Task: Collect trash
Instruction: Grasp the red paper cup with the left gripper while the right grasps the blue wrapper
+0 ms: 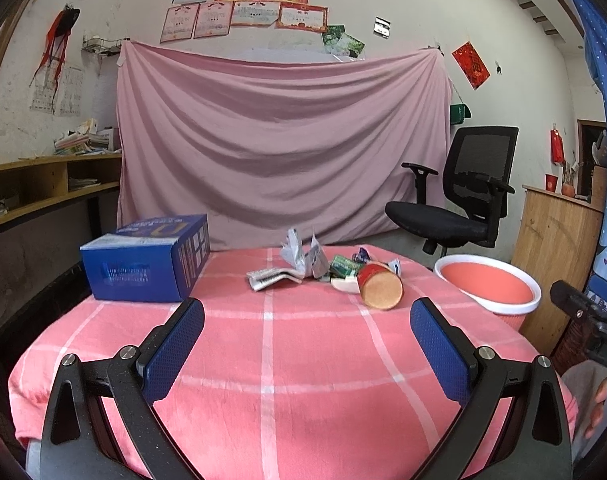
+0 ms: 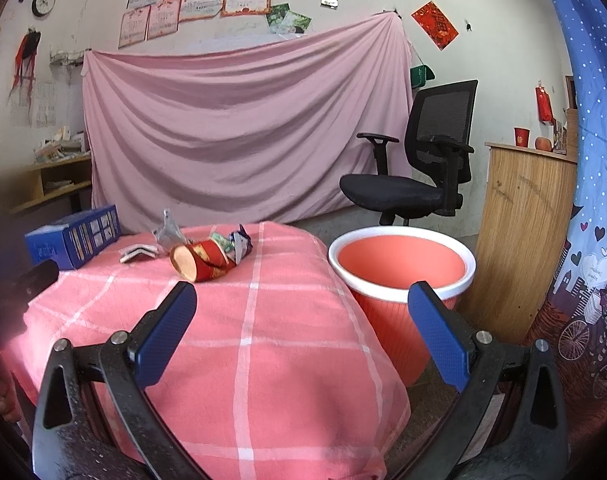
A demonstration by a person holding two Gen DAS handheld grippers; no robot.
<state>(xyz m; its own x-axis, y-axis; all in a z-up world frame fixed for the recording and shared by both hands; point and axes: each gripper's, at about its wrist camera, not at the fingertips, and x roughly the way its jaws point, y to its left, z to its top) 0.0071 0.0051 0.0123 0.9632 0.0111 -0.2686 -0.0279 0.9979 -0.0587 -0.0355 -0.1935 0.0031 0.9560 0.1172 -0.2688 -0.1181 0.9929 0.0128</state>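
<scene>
Through the left wrist view, I'm looking past my left gripper (image 1: 307, 316), its blue pads spread wide and holding nothing, hanging over the near part of the pink checked cloth (image 1: 303, 360). The trash is sitting at the far edge: a red paper cup (image 1: 379, 286) lying on its side, folded paper (image 1: 273, 277) to its left, crumpled wrappers (image 1: 307, 254) behind. The cup is round, so I'm judging it could roll away if I'm nudging it with one pad. The blue box (image 1: 147, 260) is standing far left, near enough to bump.

Through the right wrist view, my right gripper (image 2: 303, 308) is likewise gaping empty, straddling the table's right edge. The red bin (image 2: 401, 258) is waiting on the floor just beside the table, right of the cup (image 2: 201, 260). I'm worrying that light wrappers (image 2: 239, 244) could miss its rim (image 2: 469, 268) or slip from loose pads.
</scene>
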